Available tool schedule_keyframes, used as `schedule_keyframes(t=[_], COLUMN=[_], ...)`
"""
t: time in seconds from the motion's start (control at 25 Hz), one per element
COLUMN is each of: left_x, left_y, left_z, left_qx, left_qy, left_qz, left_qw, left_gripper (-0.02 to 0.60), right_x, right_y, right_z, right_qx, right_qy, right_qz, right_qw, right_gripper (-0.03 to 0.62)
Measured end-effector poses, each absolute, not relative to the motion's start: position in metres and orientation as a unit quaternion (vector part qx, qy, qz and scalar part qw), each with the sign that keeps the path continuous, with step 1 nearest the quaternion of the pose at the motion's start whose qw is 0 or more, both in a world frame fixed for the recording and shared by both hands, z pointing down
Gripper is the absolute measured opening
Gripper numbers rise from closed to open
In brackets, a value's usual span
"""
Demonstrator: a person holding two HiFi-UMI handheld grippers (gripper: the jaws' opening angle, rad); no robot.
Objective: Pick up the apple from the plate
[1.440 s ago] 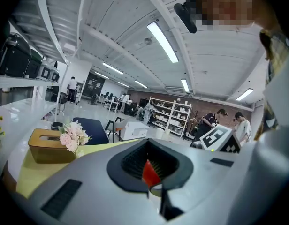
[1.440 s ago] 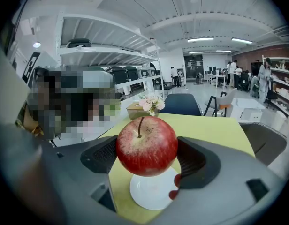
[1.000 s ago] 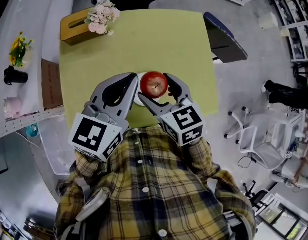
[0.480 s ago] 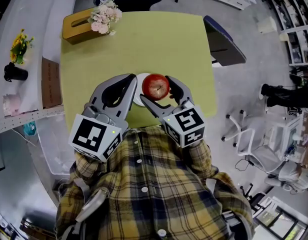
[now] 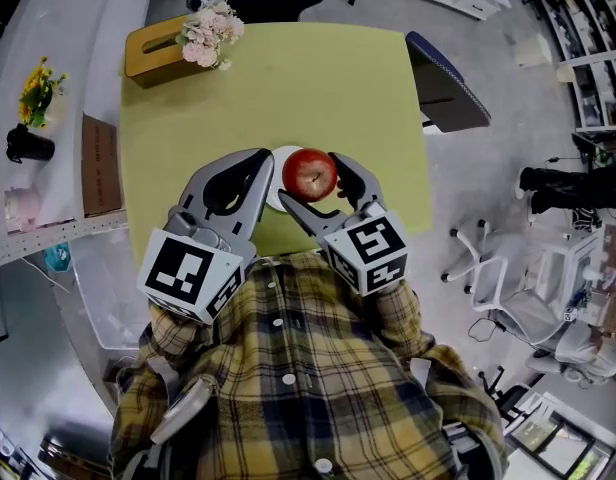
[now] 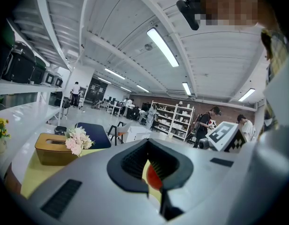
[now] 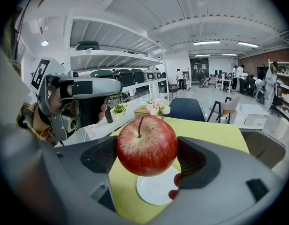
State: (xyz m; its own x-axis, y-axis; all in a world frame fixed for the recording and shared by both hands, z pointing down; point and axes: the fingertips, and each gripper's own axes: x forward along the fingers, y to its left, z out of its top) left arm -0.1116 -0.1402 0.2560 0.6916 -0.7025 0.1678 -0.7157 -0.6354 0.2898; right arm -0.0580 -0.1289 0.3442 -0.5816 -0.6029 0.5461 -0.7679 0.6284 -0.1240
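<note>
apple clamped in right gripper, overlapping white plate

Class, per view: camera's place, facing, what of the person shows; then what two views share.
Head view: on the head, facing steeply down at the table; shirt, left gripper, right gripper show.
Left gripper view: on that gripper, facing the flowers; shut jaws show.
Right gripper view: likewise, facing the plate; jaws hold the apple.
Shared: apple, flowers.

No legible text (none anywhere)
</note>
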Motion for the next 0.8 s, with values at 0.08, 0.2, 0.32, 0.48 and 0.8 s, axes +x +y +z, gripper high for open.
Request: schedule_keyframes(t=[0.08,0.2,0.32,0.48,0.8], left_x=[-0.1117,-0.1119,-0.1120,-0.1120,-0.1103], left_y=[-0.1397,-0.1390,-0.1383,-0.1376,-0.1365], left_z=[0.2566,0.2574,0.2582,0.2586,0.2590], left_qx=[0.904,0.903,0.903,0.904,0.904], left_qy=[-0.393,-0.393,-0.393,-0.391,-0.391], left_qz=[0.021,0.021,0.022,0.023,0.023], left_qw=[0.170,0.171,0.171,0.171,0.171], left_gripper=[0.006,0.006,0.006,0.006,0.006], right_x=[-0.0582,-0.0575,-0.0583,-0.0595,-0.0582], right_y=[-0.1282,-0.1288,-0.1276,-0.1266,-0.1255], right_z=[0.3447,0.3459,0.3472,0.3486,0.3489], right_qx=[0.392,0.394,0.392,0.389,0.389], right_qy=[-0.872,-0.871,-0.871,-0.872,-0.872], right_qz=[0.175,0.175,0.176,0.178,0.177], right_qw=[0.234,0.238,0.238,0.239,0.239], right_gripper=[0.388,0.387,0.388,0.387,0.387])
